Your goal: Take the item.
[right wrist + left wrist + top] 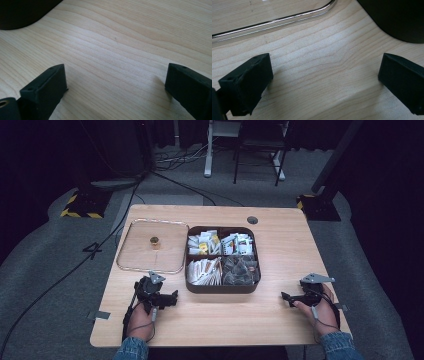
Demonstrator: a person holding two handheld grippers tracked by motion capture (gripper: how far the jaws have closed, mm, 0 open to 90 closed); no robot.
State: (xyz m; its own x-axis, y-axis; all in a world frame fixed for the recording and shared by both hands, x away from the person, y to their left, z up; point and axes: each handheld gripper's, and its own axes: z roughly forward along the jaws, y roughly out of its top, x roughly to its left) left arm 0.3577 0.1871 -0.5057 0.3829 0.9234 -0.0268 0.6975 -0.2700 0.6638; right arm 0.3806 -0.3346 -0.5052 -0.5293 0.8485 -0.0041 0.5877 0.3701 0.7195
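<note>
Work in hand: a dark compartment box [221, 287] of tea bags and sachets stands mid-worktop with its clear lid [152, 246] off, lying flat just to its left; judged from this, the lid is the thing to be handled next
Left gripper [169, 299]: resting low on the worktop near the lid's front right corner and the box's front left corner, jaws spread wide, nothing between them
Right gripper [287, 298]: resting on the worktop to the right of the box's front corner, jaws likewise wide apart and empty
Lid, where: touching the worktop all round its rim, close beside the box but seemingly not touching it; its curved rim [274, 21] shows just ahead of the left gripper
Lid, handling: likely light, stiff and slippery clear plastic or glass, possibly brittle, so it should be lifted level and not squeezed hard
Lid, hold: the small gold knob [154, 241] at its middle is the natural grip; the flat rim offers little purchase
Box, handling: probably heavier, rigid, with four compartments of loose packets [205, 270] that could spill if tipped
Worktop [225, 320]: pale wood grain, smooth, bare in front of both grippers, a cable hole near the far edge
Room: dim, grey carpet, cables trailing on the floor, stand legs and hazard-striped bases beyond the worktop
</note>
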